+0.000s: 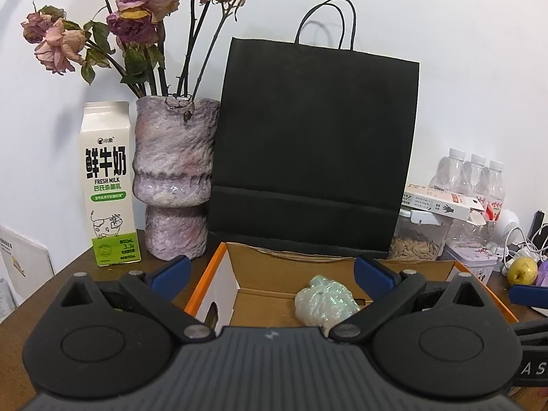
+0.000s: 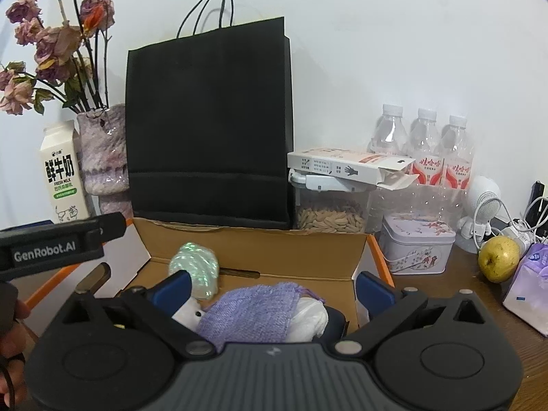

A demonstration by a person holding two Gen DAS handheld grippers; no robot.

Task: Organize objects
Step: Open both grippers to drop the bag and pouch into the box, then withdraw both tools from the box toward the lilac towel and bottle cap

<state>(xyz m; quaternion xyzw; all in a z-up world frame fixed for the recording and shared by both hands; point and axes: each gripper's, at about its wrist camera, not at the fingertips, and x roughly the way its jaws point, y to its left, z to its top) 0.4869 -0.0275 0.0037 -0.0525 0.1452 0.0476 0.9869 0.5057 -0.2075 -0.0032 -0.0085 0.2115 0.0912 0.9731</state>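
We see a black paper bag (image 2: 209, 126) standing upright against the white wall, with a mottled purple vase (image 1: 174, 178) of dried roses (image 1: 137, 17) just beside it and a green-and-white milk carton (image 1: 108, 185) next to the vase. On the other side of the bag we find a clear container of seeds (image 2: 330, 212) with an opened white box (image 2: 349, 166) lying on top, three water bottles (image 2: 424, 147) behind, a patterned tin (image 2: 416, 246) in front, and a yellow pear (image 2: 498, 258) on the brown bench (image 2: 462, 294).
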